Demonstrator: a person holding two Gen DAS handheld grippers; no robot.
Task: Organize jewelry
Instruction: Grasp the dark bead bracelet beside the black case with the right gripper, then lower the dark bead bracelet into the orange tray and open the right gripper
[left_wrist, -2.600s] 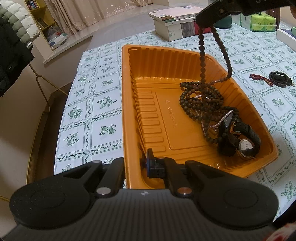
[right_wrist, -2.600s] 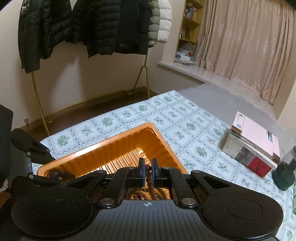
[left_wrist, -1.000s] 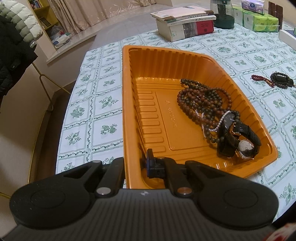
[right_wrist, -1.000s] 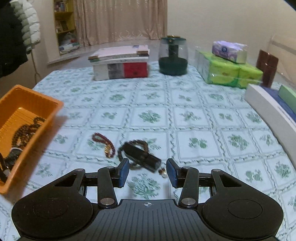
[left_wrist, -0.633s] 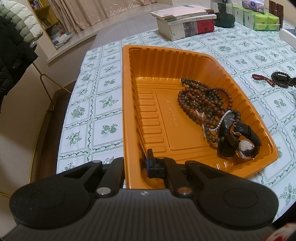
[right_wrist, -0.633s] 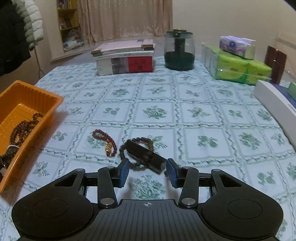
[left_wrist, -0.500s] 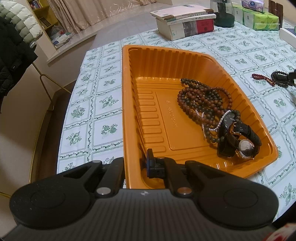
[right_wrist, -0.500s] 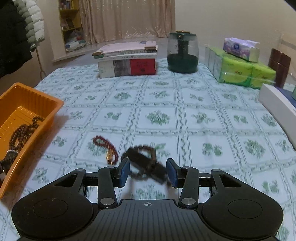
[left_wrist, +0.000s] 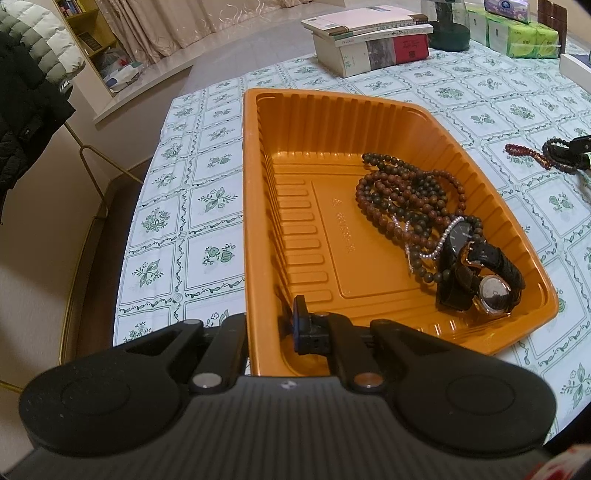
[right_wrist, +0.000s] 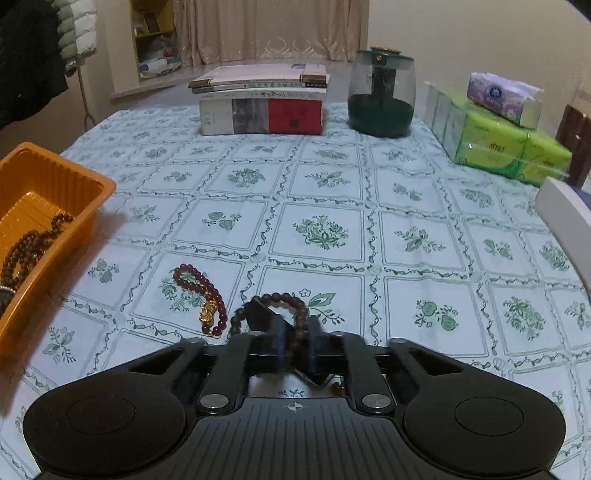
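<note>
My left gripper (left_wrist: 271, 326) is shut on the near left wall of the orange tray (left_wrist: 255, 206). The tray holds a brown bead necklace (left_wrist: 402, 199), a pearl strand and two watches (left_wrist: 476, 273). My right gripper (right_wrist: 295, 349) has closed on a dark bead bracelet (right_wrist: 291, 302) that lies over a black rectangular piece (right_wrist: 264, 317) on the tablecloth. A dark red bead bracelet (right_wrist: 201, 286) with a gold charm lies just left of it. In the left wrist view both bracelets (left_wrist: 532, 155) show at the right edge, with the right gripper's tip (left_wrist: 580, 142).
A stack of books (right_wrist: 262, 105), a dark green glass jar (right_wrist: 380, 99), green tissue packs (right_wrist: 506, 140) and a white box (right_wrist: 565, 210) stand along the far and right sides of the table. The tray's corner (right_wrist: 48, 206) is at the left. Jackets hang on a rack (left_wrist: 26, 92) beyond the table.
My right gripper dropped the long necklace into the tray, swung right to the bracelets on the cloth, lowered, and its fingers closed on the dark bracelet. My left gripper stayed still.
</note>
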